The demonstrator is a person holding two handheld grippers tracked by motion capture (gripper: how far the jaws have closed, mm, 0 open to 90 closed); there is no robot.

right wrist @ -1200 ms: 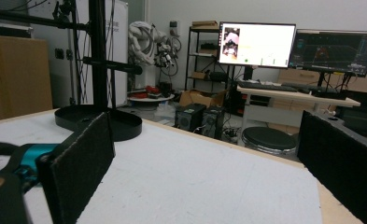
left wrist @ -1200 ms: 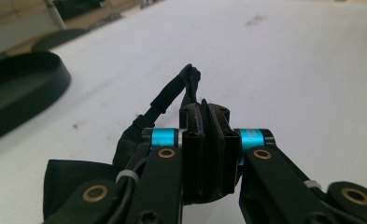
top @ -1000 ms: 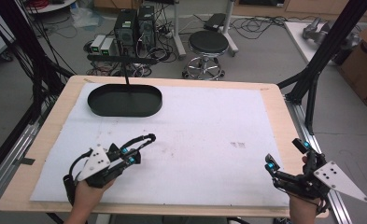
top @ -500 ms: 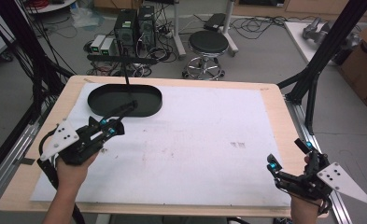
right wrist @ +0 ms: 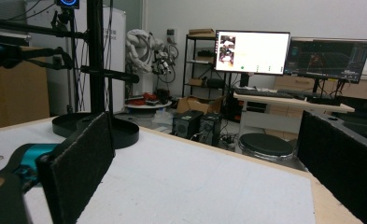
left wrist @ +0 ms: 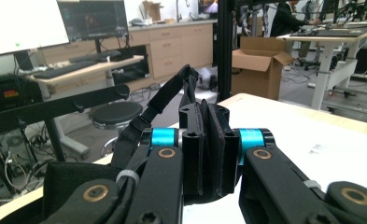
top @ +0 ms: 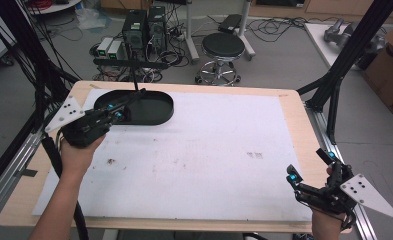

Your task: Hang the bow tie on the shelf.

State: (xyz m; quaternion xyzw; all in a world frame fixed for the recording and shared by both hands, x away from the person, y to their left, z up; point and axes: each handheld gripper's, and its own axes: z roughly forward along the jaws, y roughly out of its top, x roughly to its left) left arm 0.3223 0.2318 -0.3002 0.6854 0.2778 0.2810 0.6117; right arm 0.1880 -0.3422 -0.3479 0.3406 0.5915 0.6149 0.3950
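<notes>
The shallow black oval tray (top: pixel 151 106) sits at the far left of the table, its long side running along the far edge of the white sheet (top: pixel 199 150) that covers most of the light wooden tabletop (top: pixel 304 112). The left gripper (top: pixel 126 100) reaches over the tray's near-left rim, held up in the person's left hand (top: pixel 79 145); in the left gripper view its two black pads are pressed flat against each other (left wrist: pixel 209 144) — clenched, with nothing seen between them. The right gripper (top: pixel 311 167) hovers at the near right corner of the table, well apart from the tray, jaws spread wide; in the right gripper view the pads stand far apart at either side, with the tray (right wrist: pixel 97 128) far off across the sheet.

The white sheet carries faint scuffs and a few small dark marks (top: pixel 254 155). Beyond the table's far edge stand a round black stool (top: pixel 223 47) and dark computer towers (top: pixel 144 27) amid tangled cables on the grey floor. A cardboard box (top: pixel 391 70) sits to the far right. Black frame struts (top: pixel 349 55) rise beside the table — on both sides. Two lit monitors (right wrist: pixel 293 53) stand on a desk in the room behind.
</notes>
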